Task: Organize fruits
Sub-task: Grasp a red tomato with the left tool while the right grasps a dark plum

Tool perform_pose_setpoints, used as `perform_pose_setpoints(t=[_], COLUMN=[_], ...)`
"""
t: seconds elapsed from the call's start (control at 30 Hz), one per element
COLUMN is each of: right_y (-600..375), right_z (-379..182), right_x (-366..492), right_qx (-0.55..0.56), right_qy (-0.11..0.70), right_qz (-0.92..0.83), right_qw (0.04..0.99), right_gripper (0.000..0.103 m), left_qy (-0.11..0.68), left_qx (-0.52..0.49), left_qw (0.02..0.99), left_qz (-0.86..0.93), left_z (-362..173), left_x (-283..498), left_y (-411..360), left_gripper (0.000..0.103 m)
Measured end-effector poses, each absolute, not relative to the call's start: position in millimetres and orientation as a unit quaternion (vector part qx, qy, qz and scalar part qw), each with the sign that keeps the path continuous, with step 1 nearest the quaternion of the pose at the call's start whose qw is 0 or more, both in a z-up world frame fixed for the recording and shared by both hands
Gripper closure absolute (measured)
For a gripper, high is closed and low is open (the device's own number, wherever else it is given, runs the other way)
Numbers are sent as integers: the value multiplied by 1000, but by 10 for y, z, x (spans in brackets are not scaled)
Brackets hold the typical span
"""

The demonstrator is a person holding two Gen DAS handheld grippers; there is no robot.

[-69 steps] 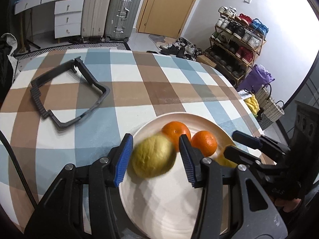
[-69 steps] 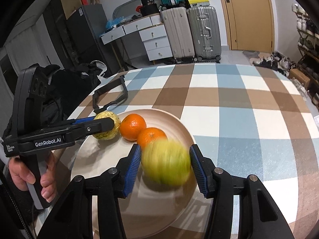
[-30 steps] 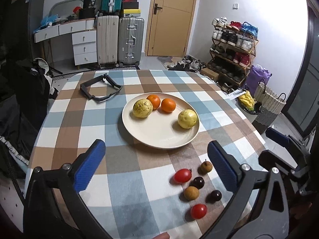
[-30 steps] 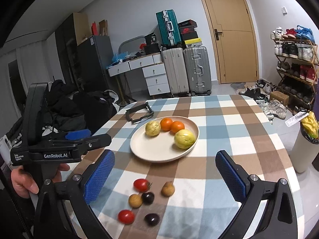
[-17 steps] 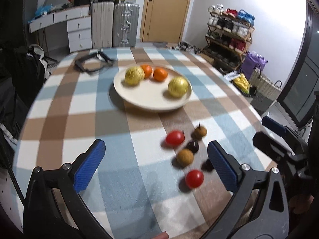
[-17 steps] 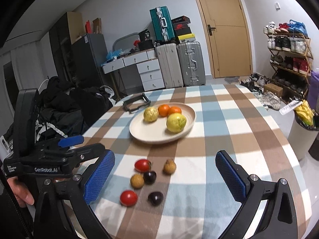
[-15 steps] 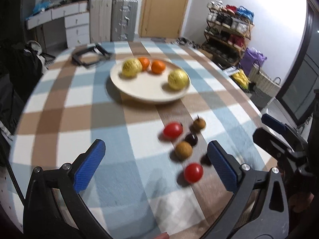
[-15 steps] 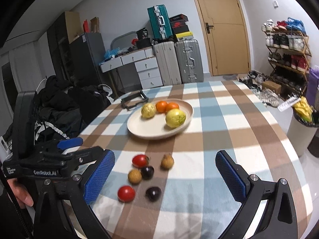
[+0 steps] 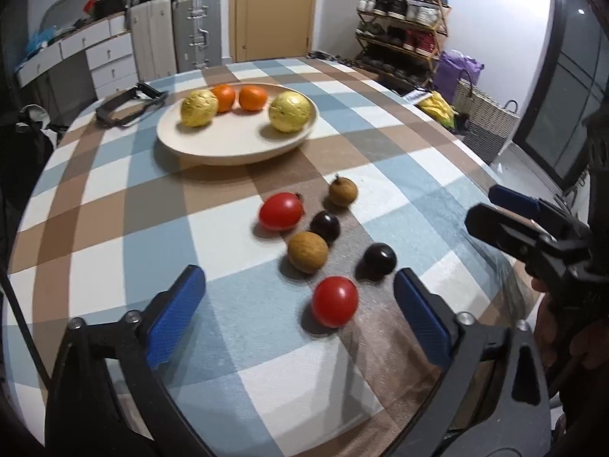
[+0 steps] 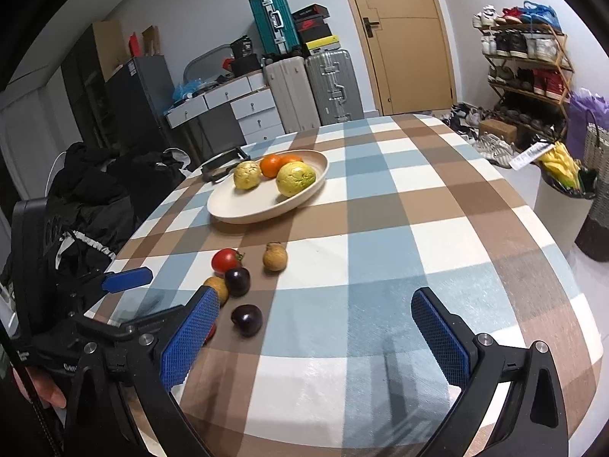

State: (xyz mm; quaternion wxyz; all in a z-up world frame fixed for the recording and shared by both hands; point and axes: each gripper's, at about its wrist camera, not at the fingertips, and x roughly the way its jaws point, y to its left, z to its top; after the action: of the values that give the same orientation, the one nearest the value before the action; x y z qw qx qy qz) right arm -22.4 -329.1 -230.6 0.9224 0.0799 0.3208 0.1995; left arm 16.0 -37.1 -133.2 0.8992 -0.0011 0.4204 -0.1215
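Note:
A cream plate (image 9: 213,148) (image 10: 243,209) on the checked table holds two yellow fruits and two oranges (image 9: 253,98). In front of it lie several small fruits: two red tomatoes (image 9: 335,306) (image 9: 281,211), two brown longans (image 9: 307,252) (image 9: 343,191) and two dark plums (image 9: 379,259) (image 9: 324,225). My left gripper (image 9: 298,320) is open and empty, low over the table just before the near tomato. My right gripper (image 10: 323,327) is open and empty, to the right of the near plum (image 10: 247,319).
A black frame-like object (image 9: 127,106) lies behind the plate. The table edge curves close on the right. Suitcases (image 10: 312,89), drawers and a shoe rack (image 10: 529,57) stand beyond the table. A bin and basket (image 9: 483,120) sit on the floor at the right.
Both grippers let go of the yellow fruits on the plate, opened wide and pulled back. They have since come down and forward toward the small fruits.

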Motion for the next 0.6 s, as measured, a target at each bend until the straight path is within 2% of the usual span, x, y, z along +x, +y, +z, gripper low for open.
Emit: perform_pose_setpoints(t=[0.03, 0.17, 0.23, 0.37, 0.6], right_y=[-3297, -3299, -3295, -3283, -3233], right_z=[-2308, -2306, -2307, -2312, -2314], right_x=[-229, -229, -231, -229, -232], right_qx=[80, 77, 75, 74, 72], right_qy=[321, 321, 323, 325, 332], right_qz=[199, 200, 201, 204, 227], right_qw=[922, 922, 922, 921, 913], right_gripper=[0, 0, 0, 0, 0], left_qy=[426, 445, 452, 463, 466], left_qx=[-3, -16, -27, -47, -69], left_qw=[896, 884, 878, 868, 861], left_qz=[-129, -145, -154, -174, -189], left_z=[-1349, -1423, -1450, -1497, -1496], left_x=[167, 188, 192, 208, 200], left_y=[-378, -372, -349, -312, -242], left_gripper=[21, 37, 53, 77, 78])
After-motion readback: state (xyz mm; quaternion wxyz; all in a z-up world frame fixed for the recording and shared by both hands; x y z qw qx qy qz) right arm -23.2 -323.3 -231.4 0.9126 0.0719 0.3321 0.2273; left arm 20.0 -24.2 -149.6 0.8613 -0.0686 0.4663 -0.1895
